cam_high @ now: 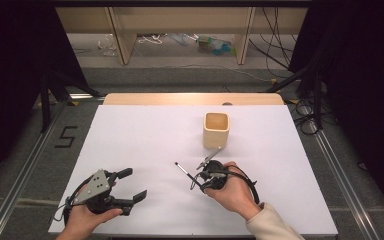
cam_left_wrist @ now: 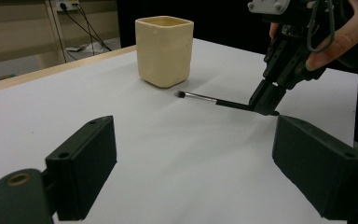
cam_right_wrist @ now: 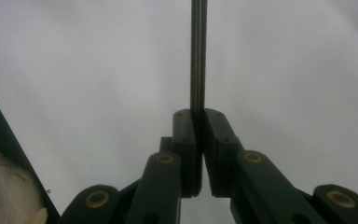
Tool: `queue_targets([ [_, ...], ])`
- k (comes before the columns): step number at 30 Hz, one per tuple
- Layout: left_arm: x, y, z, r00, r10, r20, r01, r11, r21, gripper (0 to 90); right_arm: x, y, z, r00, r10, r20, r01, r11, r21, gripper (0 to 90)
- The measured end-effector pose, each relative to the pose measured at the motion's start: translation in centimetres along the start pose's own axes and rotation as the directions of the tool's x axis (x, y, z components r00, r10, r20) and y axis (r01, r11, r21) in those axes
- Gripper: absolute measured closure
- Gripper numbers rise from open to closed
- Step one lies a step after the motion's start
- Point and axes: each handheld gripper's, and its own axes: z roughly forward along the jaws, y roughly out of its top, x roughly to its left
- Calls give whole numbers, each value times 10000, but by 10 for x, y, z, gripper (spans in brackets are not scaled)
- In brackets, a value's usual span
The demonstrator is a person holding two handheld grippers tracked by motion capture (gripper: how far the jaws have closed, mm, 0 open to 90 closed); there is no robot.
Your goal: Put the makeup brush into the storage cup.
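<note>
Near the middle of the white table (cam_high: 130,150), a thin little brush (cam_left_wrist: 200,97) is pinched in the right gripper (cam_left_wrist: 265,106). Its jaws are squeezed tight on the dark handle, with no gap left. In the right gripper view the handle (cam_right_wrist: 198,51) sticks straight out from between the two black jaws. The soft tip of the brush hangs just above the table, and the brush lies almost flat, pointing toward the cup.

It looks like the brush has been picked up and now needs a home. The cream cup (cam_high: 216,129) stands upright a little farther back on the table, near the brush but not touching it. So the step in hand seems to be carrying the brush to the cup. The next move would need the brush lifted higher than the rim, tipped so one end points down, and then let go over the opening.

From above, the cup looks empty inside, though the very bottom is hard to see.

The left gripper (cam_high: 130,187) rests low at the near left side of the table, well apart from the cup. Its jaws stand wide open and hold nothing.
</note>
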Motion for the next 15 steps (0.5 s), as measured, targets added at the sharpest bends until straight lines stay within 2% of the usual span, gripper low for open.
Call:
queue_targets([
  [3,0,0,1,10000,52,49,-52,10000,-36,134,-1,-3,-2,9998,96,-173,-98,9999,-118,843],
  [12,0,0,0,10000,-68,17,68,10000,-29,135,-1,-4,-2,9999,55,-141,-59,9996,-291,843],
  [13,1,0,0,9998,168,70,-168,9999,-27,135,-1,-4,-2,9999,57,-146,-62,9994,-332,843],
  [15,1,0,0,9998,170,71,-170,9999,-35,135,-1,-4,-3,9999,54,-146,-63,9982,-603,843],
])
